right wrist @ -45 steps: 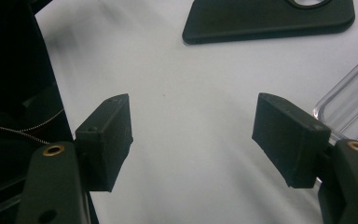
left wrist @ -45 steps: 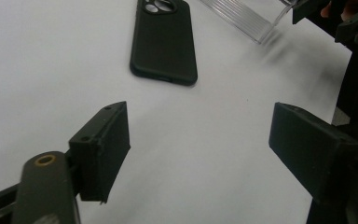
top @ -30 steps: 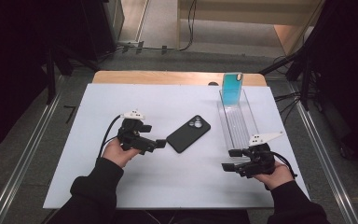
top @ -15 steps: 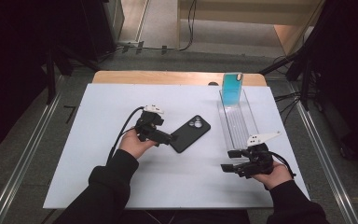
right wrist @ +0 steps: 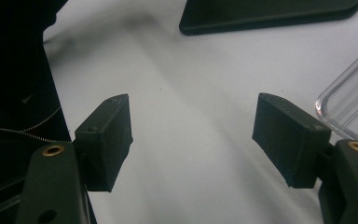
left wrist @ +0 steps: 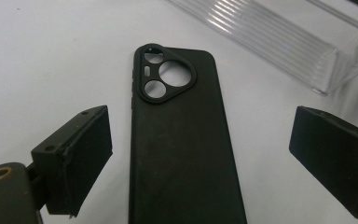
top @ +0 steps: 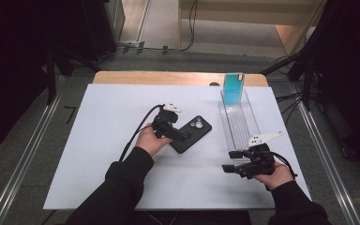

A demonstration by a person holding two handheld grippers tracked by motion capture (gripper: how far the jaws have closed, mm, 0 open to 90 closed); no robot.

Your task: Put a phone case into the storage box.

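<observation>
I have the left gripper (top: 183, 136) over the near end of the black phone case (top: 191, 134), which lies flat, back up, near the middle of the white table (top: 98, 140). Along that gripper's own camera, the case (left wrist: 182, 140) runs straight out toward twelve o'clock between my two pads, camera cut-outs at the far end. The jaws stand wide apart, one pad (left wrist: 81, 158) at about eight o'clock of the case and the other at four o'clock, neither touching it.

My right gripper (top: 229, 161) rests low at the near right of the table, at about four o'clock from the case and well apart from it, jaws pointing left. They are spread with nothing but bare table between them (right wrist: 193, 140).

The clear plastic rack (top: 238, 123) lies just beside the right gripper, running toward twelve o'clock, with a teal case (top: 233, 87) standing upright at its far end.
</observation>
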